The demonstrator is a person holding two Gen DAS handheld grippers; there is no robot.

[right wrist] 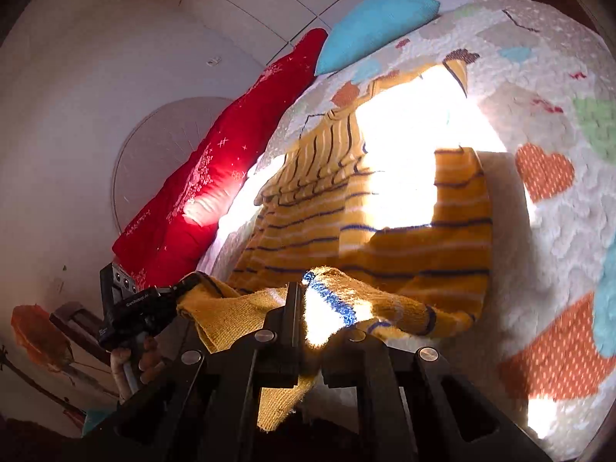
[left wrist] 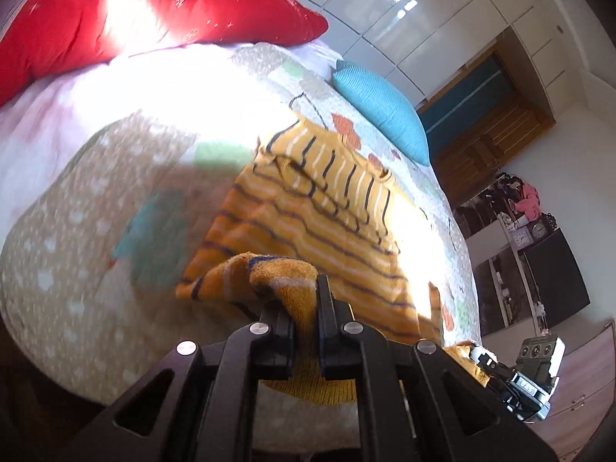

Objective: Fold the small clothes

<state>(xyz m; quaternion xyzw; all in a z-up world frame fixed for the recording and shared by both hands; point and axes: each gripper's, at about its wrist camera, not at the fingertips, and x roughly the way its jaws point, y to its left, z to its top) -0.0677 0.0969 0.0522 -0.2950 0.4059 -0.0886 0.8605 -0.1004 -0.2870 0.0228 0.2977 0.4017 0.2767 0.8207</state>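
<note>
Both the left hand-held gripper (left wrist: 306, 300) and right hand-held gripper (right wrist: 308, 308) clench the mustard-yellow striped knitted sweater (left wrist: 308, 208) by its near hem (lifted, probably for folding), on the patchwork quilted bed (left wrist: 77, 231).

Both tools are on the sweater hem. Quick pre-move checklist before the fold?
1. Left tool shut on yellow striped sweater: ok.
2. Right tool shut on the hem: ok.
3. Hem lifted off the quilt: ok.
4. Sleeve already folded across the chest: ok.
5. Blue pillow and red pillow apart from the sweater: ok.
6. Grip depth on each side: cannot tell, glare.
</note>
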